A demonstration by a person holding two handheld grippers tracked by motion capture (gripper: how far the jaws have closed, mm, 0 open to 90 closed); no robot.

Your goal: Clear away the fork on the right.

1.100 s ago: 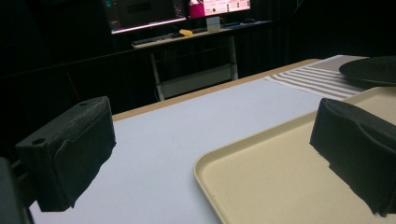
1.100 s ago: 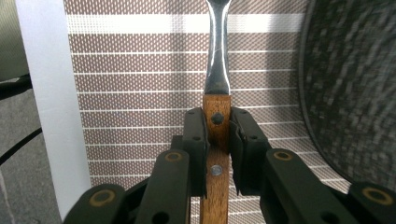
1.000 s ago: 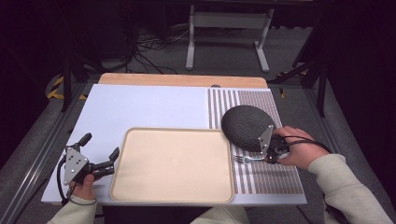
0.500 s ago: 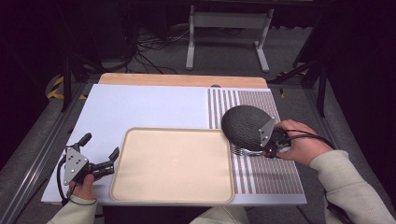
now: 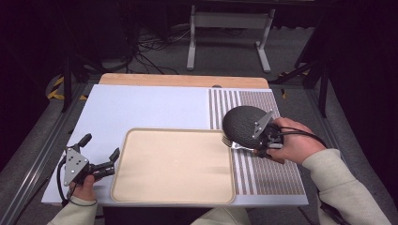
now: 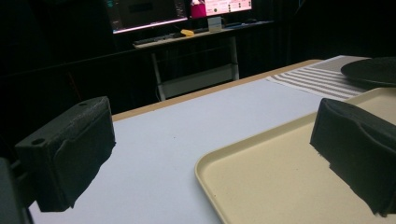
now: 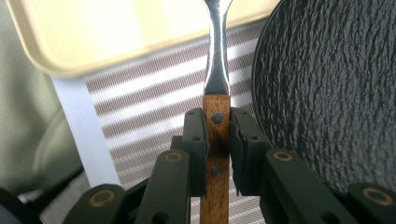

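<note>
My right gripper (image 5: 261, 142) (image 7: 217, 122) is shut on the wooden handle (image 7: 216, 140) of a fork (image 5: 233, 144), just off the striped placemat (image 5: 267, 176). The fork's steel neck (image 7: 216, 56) points toward the beige tray (image 5: 173, 164) (image 7: 116, 32), with the tines near its right rim. A dark textured plate (image 5: 243, 123) (image 7: 336, 84) lies right beside the fork and the gripper. My left gripper (image 5: 99, 146) (image 6: 215, 154) rests open at the tray's left edge (image 6: 280, 182), nothing between its pads.
A white board (image 5: 141, 108) covers the table, with a wooden strip (image 5: 183, 80) along its far edge. Beyond it stand a metal stand (image 5: 225, 28) and cables on the dark floor. Monitors glow on a far desk (image 6: 187, 32) in the left gripper view.
My right hand has lifted the fork and carried it up the picture beside the plate, a little toward the tray. The left gripper has stayed put.
</note>
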